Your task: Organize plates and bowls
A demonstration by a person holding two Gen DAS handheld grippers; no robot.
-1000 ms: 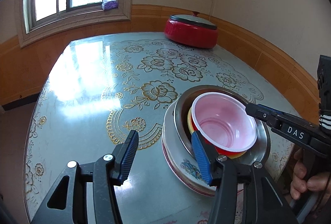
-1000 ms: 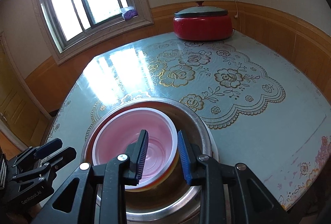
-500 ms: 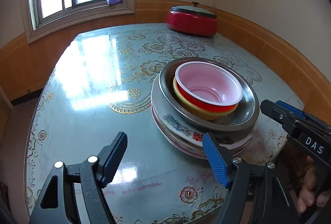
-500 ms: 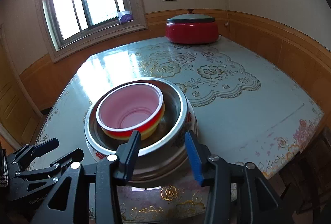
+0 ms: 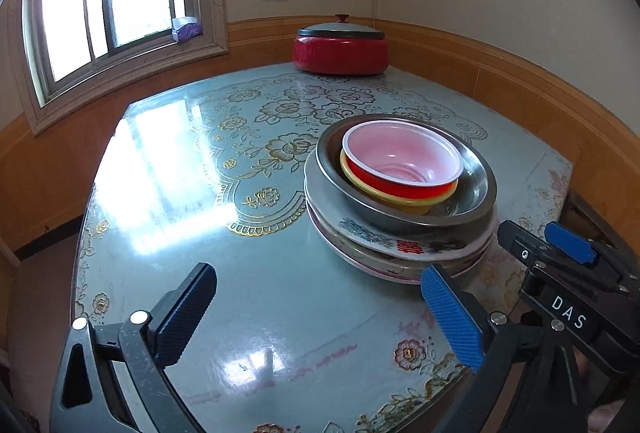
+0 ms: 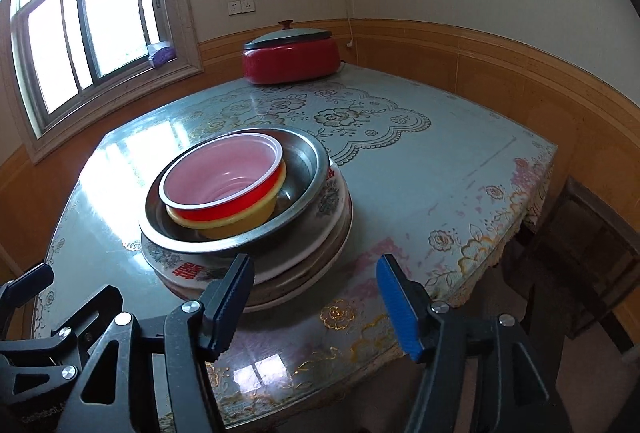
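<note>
Opening left gripper [image 5: 320,317], nothing between.

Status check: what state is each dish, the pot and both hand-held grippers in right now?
Red plastic bowl: upright, empty, nested in yellow bowl.
Yellow bowl: nested in steel basin.
Round steel basin: atop stacked plates.
Patterned plates: stacked.
Red pot: lidded.
Left hand-held gripper: opening, empty.
Right hand-held gripper: opening, empty.

left gripper [image 5: 318,317]: backed off the stacked bowls [image 5: 402,169], jaws opening, nothing between | right gripper [image 6: 316,307]: withdrawn from red bowl [image 6: 224,181], jaws opening, empty
</note>
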